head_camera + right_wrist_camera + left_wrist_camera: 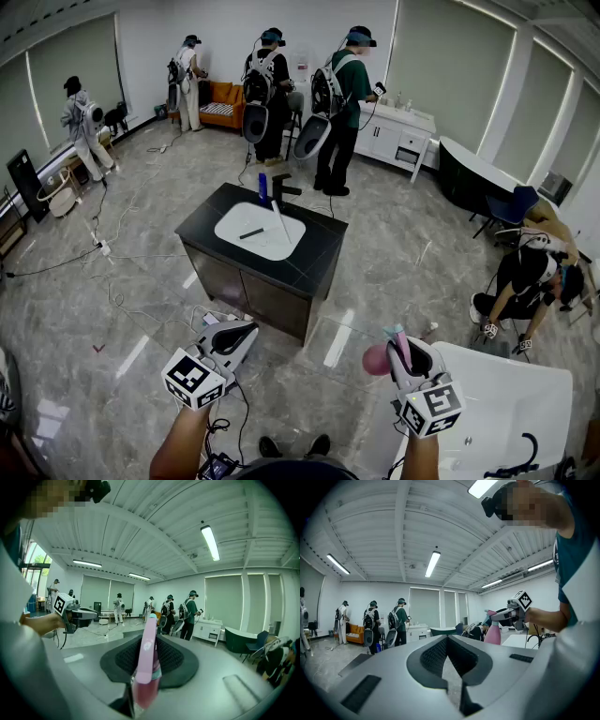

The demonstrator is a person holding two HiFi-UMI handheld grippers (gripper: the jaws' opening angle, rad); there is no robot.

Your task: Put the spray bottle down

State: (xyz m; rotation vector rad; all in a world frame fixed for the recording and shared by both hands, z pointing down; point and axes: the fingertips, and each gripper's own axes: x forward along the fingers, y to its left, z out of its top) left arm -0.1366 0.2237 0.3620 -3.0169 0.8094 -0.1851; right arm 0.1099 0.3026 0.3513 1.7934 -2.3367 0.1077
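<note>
Gripping the pink spray bottle (146,667) in the right gripper (405,354) — jaws at a middling width, pads pressed on both sides of it. Held off any surface: in the head view, sitting just left of and under the jaws, spray head poking up between them, round body lower. In the right gripper view, running straight along the jaw line and filling the gap.

Carrying nothing in the left gripper (447,639). Jaws drawn together, tips meeting, only a thin sliver of floor showing behind them. Held out beside the right gripper, well apart from it, over the floor.

Just under and right of the right gripper: glossy white surface (506,394), apart from the bottle, with a dark curved thing (520,459) on it; cannot tell what that is.

Ahead of both grippers, well apart: black counter (319,253) with a white basin (272,239) set in it, blue bottle (262,187) upright at the far rim, small dark item (251,232) lying in the basin. Beyond that, several people (349,103) with backpack rigs near a white cabinet (398,131) — another person (525,286) crouched off to the right.
</note>
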